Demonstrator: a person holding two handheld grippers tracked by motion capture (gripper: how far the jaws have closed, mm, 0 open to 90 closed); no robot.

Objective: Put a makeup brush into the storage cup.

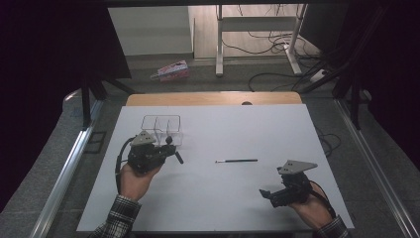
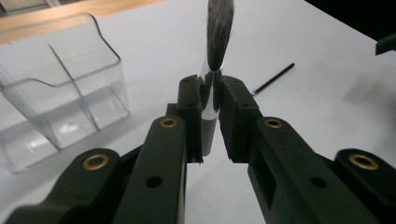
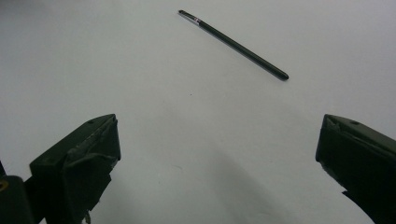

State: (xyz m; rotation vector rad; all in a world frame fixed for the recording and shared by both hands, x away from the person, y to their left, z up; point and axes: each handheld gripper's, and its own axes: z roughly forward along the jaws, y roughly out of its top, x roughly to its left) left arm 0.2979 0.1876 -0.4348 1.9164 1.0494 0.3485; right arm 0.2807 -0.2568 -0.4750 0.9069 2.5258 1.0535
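Nearest, at the table's near right corner: right gripper (image 1: 270,194) in the person's hand, jaws spread wide, nothing between them. Ahead of those jaws, well apart, thin black pencil-like brush (image 3: 233,44) flat on the white table (image 1: 223,198). On the near left: left gripper (image 2: 209,112) clamped on a makeup brush (image 2: 212,70) at its silver ferrule, bristles beyond the fingertips. Just beyond, near the brush, clear plastic organizer (image 1: 161,127) with dividers, upright.

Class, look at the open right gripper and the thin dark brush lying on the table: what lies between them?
Nothing: between the right gripper and the thin brush there is bare white table, as the right gripper view and the high view both show.
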